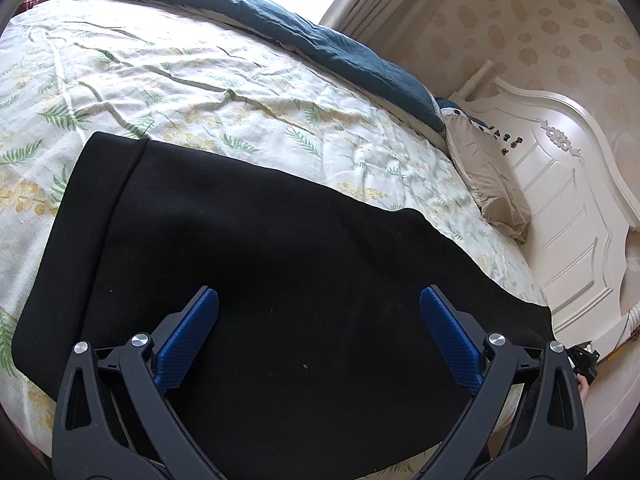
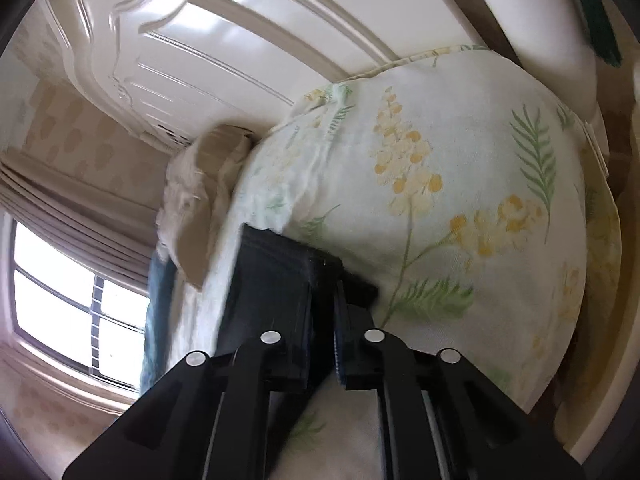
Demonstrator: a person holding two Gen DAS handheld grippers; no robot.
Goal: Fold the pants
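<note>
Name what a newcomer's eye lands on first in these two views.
The black pants spread flat across the floral bedsheet, filling the lower half of the left wrist view, with the left gripper open above them. In the right wrist view, the right gripper is clamped on an edge of the dark fabric, the white headboard behind.

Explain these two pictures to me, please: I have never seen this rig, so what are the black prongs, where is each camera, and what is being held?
There is no robot here: a person holds a two-finger gripper in each hand, each with a fisheye camera looking along its fingers. The left view shows the left gripper, its blue pads spread wide open, above black pants lying flat on a floral bedspread. A dark green quilt, a beige pillow and a white headboard are behind. The tilted, blurred right view shows the right gripper closed on an edge of the pants, where the layers are stacked.
</note>
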